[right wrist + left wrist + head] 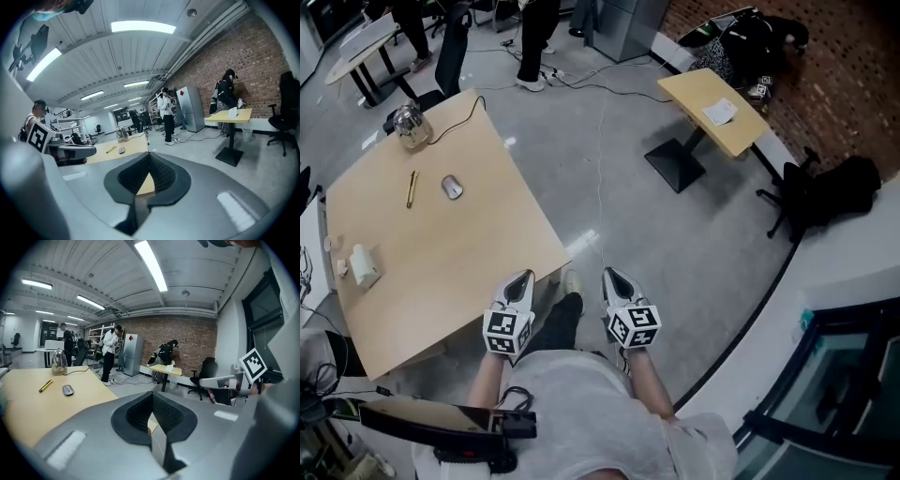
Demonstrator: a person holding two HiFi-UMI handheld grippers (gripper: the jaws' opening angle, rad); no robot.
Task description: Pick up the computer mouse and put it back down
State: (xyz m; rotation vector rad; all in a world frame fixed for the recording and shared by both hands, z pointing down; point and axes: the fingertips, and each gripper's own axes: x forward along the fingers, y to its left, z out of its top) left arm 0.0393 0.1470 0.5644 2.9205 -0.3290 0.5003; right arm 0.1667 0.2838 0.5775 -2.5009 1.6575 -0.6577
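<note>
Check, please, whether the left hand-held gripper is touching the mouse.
Apart. The head view shows the left hand-held gripper by the near edge of the table, far short of the mouse.

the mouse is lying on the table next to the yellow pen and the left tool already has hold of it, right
Not quite. The left tool does not have hold of the mouse. The left gripper view shows it shut with nothing in it, and the head view shows it at the table's near edge, well apart from the mouse. The rest holds: the mouse lies on the table next to the yellow pen.
</note>
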